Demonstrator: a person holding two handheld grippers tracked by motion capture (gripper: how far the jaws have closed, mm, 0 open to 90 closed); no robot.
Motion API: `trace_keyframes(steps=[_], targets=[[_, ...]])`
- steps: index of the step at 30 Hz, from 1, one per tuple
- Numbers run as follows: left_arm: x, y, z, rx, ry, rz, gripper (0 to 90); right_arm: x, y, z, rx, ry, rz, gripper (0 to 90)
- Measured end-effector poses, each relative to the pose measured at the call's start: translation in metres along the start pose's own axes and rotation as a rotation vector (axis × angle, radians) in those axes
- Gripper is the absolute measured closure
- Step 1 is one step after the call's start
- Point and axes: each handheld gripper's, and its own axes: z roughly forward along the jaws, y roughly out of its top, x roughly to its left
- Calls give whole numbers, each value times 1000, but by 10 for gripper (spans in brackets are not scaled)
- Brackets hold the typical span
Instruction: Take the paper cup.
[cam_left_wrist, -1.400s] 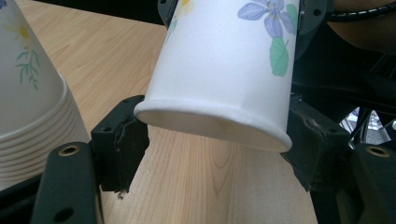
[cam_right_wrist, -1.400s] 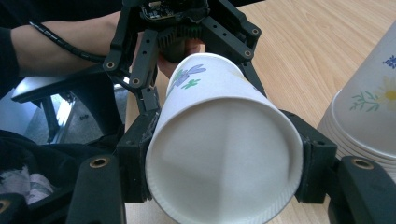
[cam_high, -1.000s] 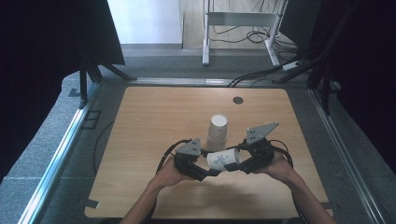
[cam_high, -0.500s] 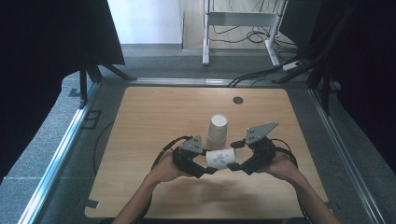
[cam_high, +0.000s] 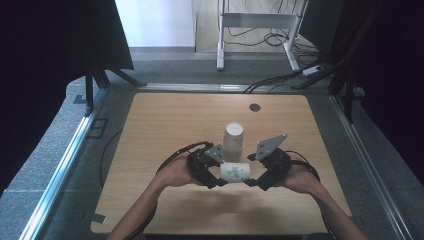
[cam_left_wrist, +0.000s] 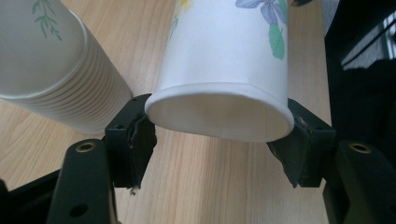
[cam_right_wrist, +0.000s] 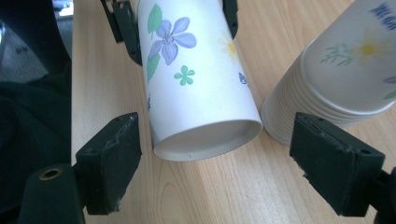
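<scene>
Broadly, the wooden table (cam_high: 165, 125) carries everything here, and near its front edge the person's two hands bring both tools together around a single paper cup (cam_high: 235, 172) held sideways between them. Just behind it stands the stack of paper cups (cam_high: 233, 136), upside down, its many nested rims showing as ridges in the left gripper view (cam_left_wrist: 56, 70) and leaning into the right gripper view (cam_right_wrist: 336, 74) as well. The left gripper (cam_high: 212, 176) has its jaws closed onto the wide mouth end of the cup (cam_left_wrist: 224, 84), one pad on each side of the rolled rim, which already looks slightly flattened under the squeeze. The right gripper (cam_high: 256, 181) stands with its jaws spread wide on either side of the cup's narrow base end (cam_right_wrist: 201, 98), touching nothing. The cup is thin, light, flower-printed paper: it will weigh almost nothing but crush easily, and its smooth wall may slip. I judge the rolled rim and the recessed base ring to be the stiffest places to take hold; pressure on the bare mid-wall would likely dent it, so a gentle closing at the base seems wisest.
</scene>
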Motion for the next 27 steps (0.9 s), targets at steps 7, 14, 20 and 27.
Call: trace_keyframes(steps=[7, 14, 20, 27], targets=[[0, 12, -1, 102, -1, 30, 342, 4, 2, 10, 61, -10, -37, 171], [-2, 23, 4, 191, 10, 60, 342, 8, 7, 18, 106, -8, -75, 201], [-3, 30, 7, 213, 8, 61, 342, 12, 10, 28, 156, -13, -115, 245], [-5, 33, 11, 220, -5, 67, 340, 15, 10, 32, 184, -1, -129, 361]])
